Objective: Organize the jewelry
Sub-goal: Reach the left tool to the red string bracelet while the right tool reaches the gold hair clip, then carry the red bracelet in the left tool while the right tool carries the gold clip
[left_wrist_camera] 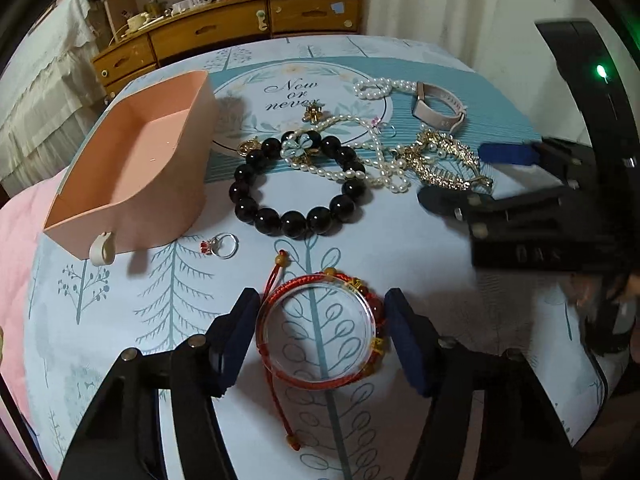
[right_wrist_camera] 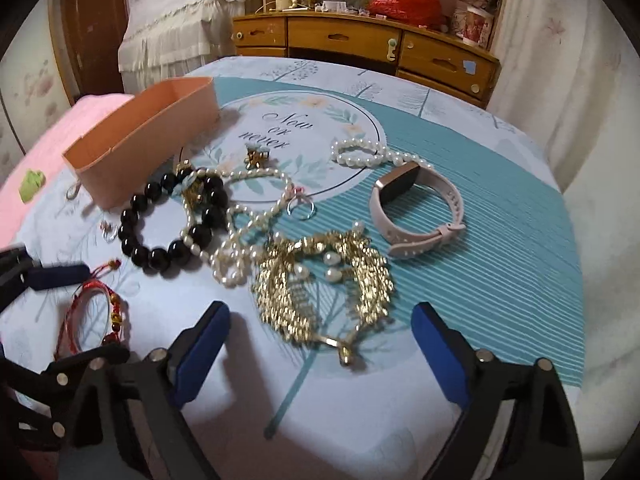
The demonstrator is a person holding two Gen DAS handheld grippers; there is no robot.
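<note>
Sorting barely begun: box empty, all jewelry on the cloth.

The left gripper (left_wrist_camera: 322,334) brackets the red bracelet (left_wrist_camera: 320,330), left pad touching, right pad just clear, so no grip yet. The right gripper (right_wrist_camera: 320,354) stands wide open before the gold comb (right_wrist_camera: 324,280). Beads (left_wrist_camera: 296,184), pearls (left_wrist_camera: 372,156), ring (left_wrist_camera: 224,245) and watch (left_wrist_camera: 438,106) lie outside the pink box (left_wrist_camera: 132,184).

The counter (left_wrist_camera: 400,240) wears a pale blue cloth printed with teal trees and a teal-striped panel. At upper left sits a peach-pink box (left_wrist_camera: 132,184). Mid-frame lie a glossy black bead bracelet (left_wrist_camera: 296,188), white pearl strands (right_wrist_camera: 256,216), a gold leaf piece (right_wrist_camera: 324,280) and a blush-pink watch (right_wrist_camera: 416,216); at lower centre, a red cord bracelet (left_wrist_camera: 320,336).
</note>
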